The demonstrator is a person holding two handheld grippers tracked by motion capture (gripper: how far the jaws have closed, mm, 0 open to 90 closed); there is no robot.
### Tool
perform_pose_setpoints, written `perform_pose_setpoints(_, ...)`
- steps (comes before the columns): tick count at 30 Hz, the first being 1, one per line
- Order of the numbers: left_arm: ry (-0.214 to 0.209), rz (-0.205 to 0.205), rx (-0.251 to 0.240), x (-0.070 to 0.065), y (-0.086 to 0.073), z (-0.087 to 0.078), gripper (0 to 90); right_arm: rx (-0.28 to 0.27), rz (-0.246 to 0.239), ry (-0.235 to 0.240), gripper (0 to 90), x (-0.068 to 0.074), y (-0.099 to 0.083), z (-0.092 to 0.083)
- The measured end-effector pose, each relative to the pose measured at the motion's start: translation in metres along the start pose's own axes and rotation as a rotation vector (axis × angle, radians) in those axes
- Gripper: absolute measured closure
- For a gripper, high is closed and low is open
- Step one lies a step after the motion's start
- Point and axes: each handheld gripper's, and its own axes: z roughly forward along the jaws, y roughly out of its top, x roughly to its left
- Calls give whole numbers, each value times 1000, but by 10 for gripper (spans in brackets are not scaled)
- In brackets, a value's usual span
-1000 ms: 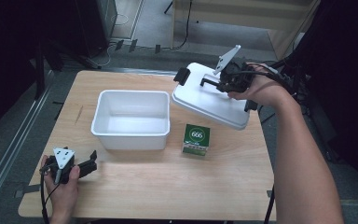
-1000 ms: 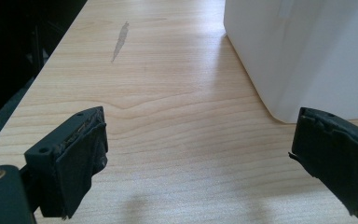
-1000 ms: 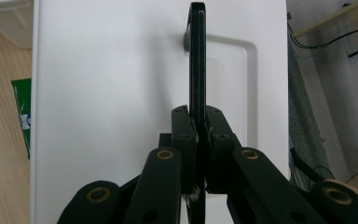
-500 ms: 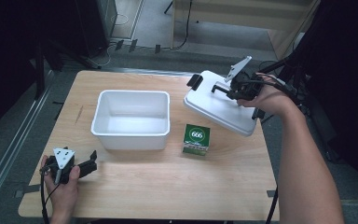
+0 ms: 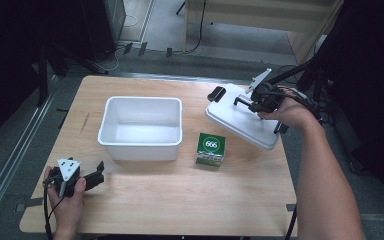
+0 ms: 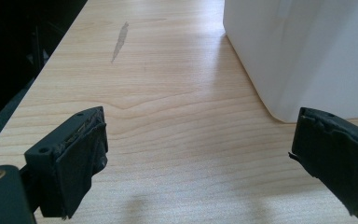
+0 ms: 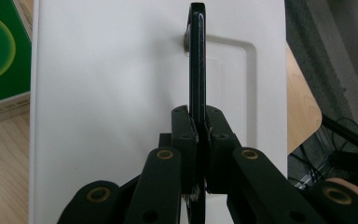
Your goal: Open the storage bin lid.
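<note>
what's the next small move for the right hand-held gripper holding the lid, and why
Probably lower the lid the rest of the way onto the table, then let go. The right hand-held gripper is shut on the lid's black handle, and the lid hangs tilted at the table's right edge, beside the green box and clear of the open white bin. The left hand-held gripper rests open.

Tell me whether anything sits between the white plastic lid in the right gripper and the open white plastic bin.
Nothing visible does. The right gripper is clamped on the black handle of the white plastic lid, and bare wooden table separates it from the white plastic bin. The green box stands nearer the person, off that line.
</note>
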Motion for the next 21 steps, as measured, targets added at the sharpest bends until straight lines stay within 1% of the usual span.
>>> perform_pose_setpoints(1,0,0,0,0,0,0,41,0,0,0,855,0,0,0)
perform_pose_setpoints(3,-1,0,-1,0,0,0,41,11,5,6,855,0,-3,6)
perform_pose_setpoints(5,0,2,0,0,0,0,41,37,4,8,855,-1,-7,14)
perform_pose_setpoints(7,0,3,-2,0,0,0,41,42,7,7,855,-1,-8,16)
perform_pose_setpoints(12,0,5,-2,-1,0,0,41,53,28,18,855,-2,-16,29)
perform_pose_setpoints(18,2,6,-3,-1,0,0,41,74,50,32,854,0,-24,42)
perform_pose_setpoints(21,2,6,-3,-1,0,0,41,71,58,36,855,1,-27,47)
